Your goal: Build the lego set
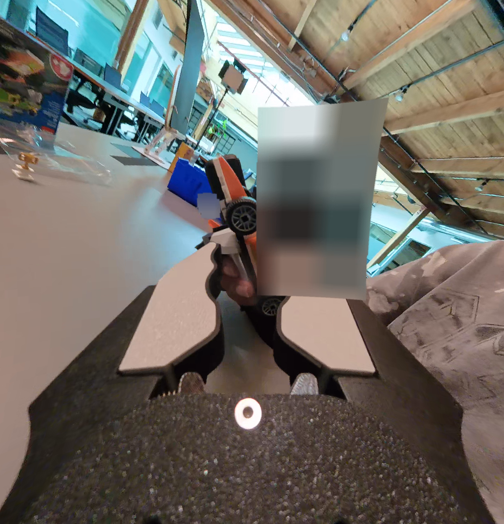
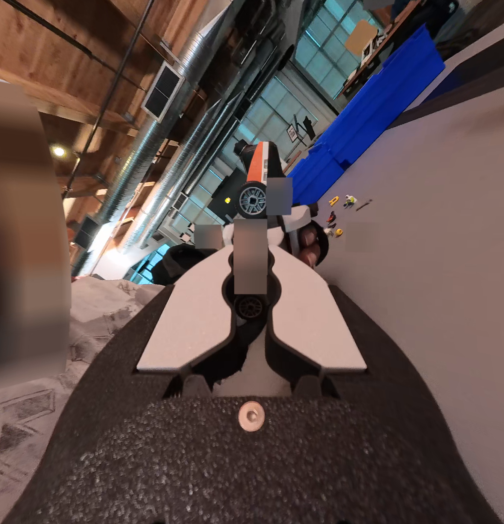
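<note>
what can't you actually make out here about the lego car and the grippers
- Left wrist view: a blur patch covers the right side of the lego car and the left gripper tips, so its grip is unclear.
- Right wrist view: blur patches hide the car's middle between the right gripper fingers.
- Right wrist view: the loose pieces on the table are too small to identify.
- Left wrist view: the box is motion-blurred and cut by the edge.

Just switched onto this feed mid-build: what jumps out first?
An orange, white and black lego car with grey-spoked wheels is held up off the grey table, pinched in the right claw. The left claw grips it too, beside bare fingers. A blue plastic bin sits on the table's far edge.
</note>
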`<move>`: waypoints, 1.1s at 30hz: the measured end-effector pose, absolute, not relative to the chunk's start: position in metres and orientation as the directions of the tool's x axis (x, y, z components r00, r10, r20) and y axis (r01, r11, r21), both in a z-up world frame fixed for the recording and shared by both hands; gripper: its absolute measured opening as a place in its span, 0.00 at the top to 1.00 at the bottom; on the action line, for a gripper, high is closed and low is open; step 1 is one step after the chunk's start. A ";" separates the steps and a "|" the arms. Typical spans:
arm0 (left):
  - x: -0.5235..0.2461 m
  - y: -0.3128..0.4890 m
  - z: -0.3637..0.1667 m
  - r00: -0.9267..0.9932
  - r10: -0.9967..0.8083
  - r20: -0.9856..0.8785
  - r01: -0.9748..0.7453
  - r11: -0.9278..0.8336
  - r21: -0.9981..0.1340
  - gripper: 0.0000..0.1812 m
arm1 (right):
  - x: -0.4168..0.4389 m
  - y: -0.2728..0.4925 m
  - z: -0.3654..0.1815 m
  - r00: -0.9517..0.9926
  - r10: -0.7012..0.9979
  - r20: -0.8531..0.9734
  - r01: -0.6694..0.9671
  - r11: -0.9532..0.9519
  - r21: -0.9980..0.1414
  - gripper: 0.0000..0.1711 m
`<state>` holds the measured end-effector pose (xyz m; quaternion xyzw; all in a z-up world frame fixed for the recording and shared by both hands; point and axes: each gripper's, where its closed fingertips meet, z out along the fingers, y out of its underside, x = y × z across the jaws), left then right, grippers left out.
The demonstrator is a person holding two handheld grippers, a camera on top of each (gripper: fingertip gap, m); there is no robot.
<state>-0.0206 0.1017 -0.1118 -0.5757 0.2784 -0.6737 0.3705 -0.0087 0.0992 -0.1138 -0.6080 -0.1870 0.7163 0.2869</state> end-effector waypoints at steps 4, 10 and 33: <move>-0.013 0.097 -0.119 -0.063 -0.801 0.595 0.133 -0.598 -0.791 0.88 | -0.010 0.102 -0.119 -0.086 0.614 -0.785 -0.181 -0.784 -0.594 0.90; -0.019 0.114 -0.116 0.001 -0.775 0.632 0.233 -0.614 -0.754 0.90 | -0.003 0.123 -0.115 0.084 0.672 -0.736 -0.293 -0.689 -0.663 0.78; -0.043 0.148 -0.115 0.314 -0.730 0.606 0.443 -0.452 -0.774 0.90 | -0.037 0.140 -0.130 0.668 0.742 0.060 0.383 -0.274 -0.882 0.63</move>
